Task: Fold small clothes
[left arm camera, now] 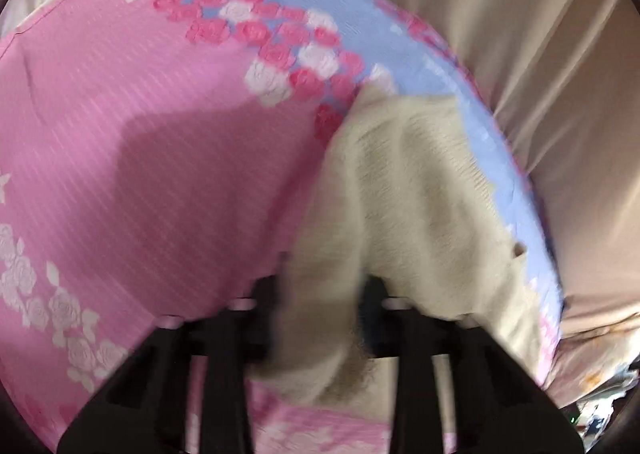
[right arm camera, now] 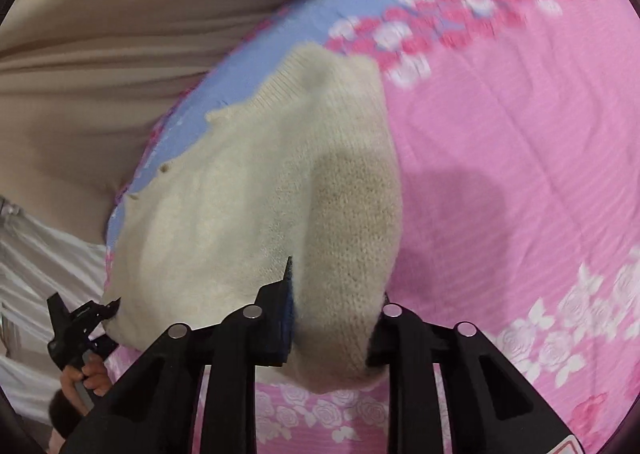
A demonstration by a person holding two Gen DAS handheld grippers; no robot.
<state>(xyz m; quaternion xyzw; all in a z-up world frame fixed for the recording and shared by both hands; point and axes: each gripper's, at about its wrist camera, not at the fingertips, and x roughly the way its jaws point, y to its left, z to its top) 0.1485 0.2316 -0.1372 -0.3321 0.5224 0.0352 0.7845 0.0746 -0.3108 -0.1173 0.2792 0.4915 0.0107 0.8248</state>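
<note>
A small cream knitted sweater [right arm camera: 248,190] lies on a pink and blue floral bedspread [right arm camera: 500,158], near its blue edge. My right gripper [right arm camera: 334,318] is shut on a bunched part of the sweater, which hangs between its fingers. My left gripper [left arm camera: 320,318] is shut on another bunched part of the same sweater [left arm camera: 420,190], lifted off the bedspread [left arm camera: 160,158]. The left gripper also shows in the right wrist view [right arm camera: 114,304], at the sweater's lower left corner, held by a hand.
Beige sheet [right arm camera: 100,54] lies beyond the bedspread's blue edge, also in the left wrist view [left arm camera: 540,34]. White cloth [right arm camera: 32,262] is at the left. Some clutter [left arm camera: 600,410] shows at the far lower right.
</note>
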